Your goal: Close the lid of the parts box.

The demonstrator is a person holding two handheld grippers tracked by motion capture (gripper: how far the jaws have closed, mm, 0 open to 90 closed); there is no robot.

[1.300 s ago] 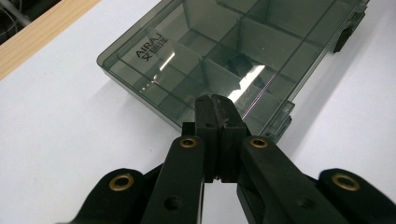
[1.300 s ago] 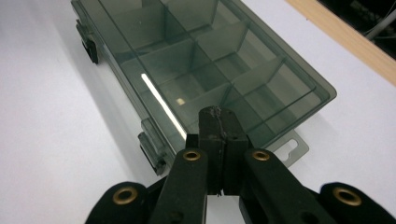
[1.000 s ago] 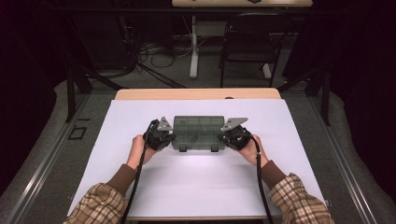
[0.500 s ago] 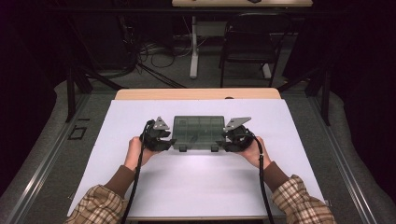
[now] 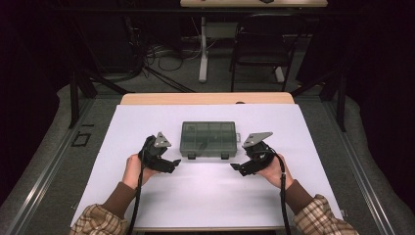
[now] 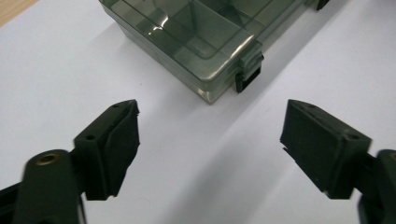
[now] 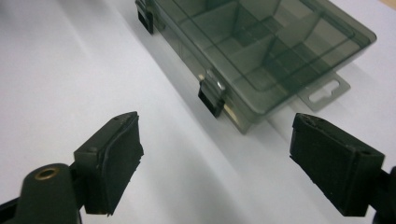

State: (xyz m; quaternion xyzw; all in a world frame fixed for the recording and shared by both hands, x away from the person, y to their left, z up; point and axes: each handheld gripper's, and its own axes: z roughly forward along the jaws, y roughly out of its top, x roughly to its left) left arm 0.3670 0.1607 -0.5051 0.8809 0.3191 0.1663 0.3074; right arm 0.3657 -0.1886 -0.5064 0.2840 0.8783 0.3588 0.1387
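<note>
A smoky see-through compartment box (image 5: pixel 208 139) lies shut in the middle of the white table top (image 5: pixel 210 196), with two black latches on its near side. My left gripper (image 5: pixel 171 164) sits off the box's near left corner and my right gripper (image 5: pixel 237 169) off its near right corner. Both have just been opening their jaws and hold nothing. In the left gripper view the box (image 6: pixel 201 42) and one latch (image 6: pixel 247 77) lie ahead of the open left gripper (image 6: pixel 210 140). In the right gripper view the box (image 7: pixel 261 51), a latch (image 7: pixel 212 98) and a hang tab (image 7: pixel 324 93) lie beyond the open right gripper (image 7: pixel 215 149).
A strip of bare wooden table edge (image 5: pixel 205 99) shows past the white top. Behind the table stand a dark chair (image 5: pixel 262 49), a white desk leg (image 5: pixel 203 49) and loose cables (image 5: pixel 166 54) on the floor. Dark rails (image 5: pixel 73 93) flank the table.
Both grippers have drawn back from the box's left and right ends toward the person, and their jaws have opened. The box has stayed in place.
</note>
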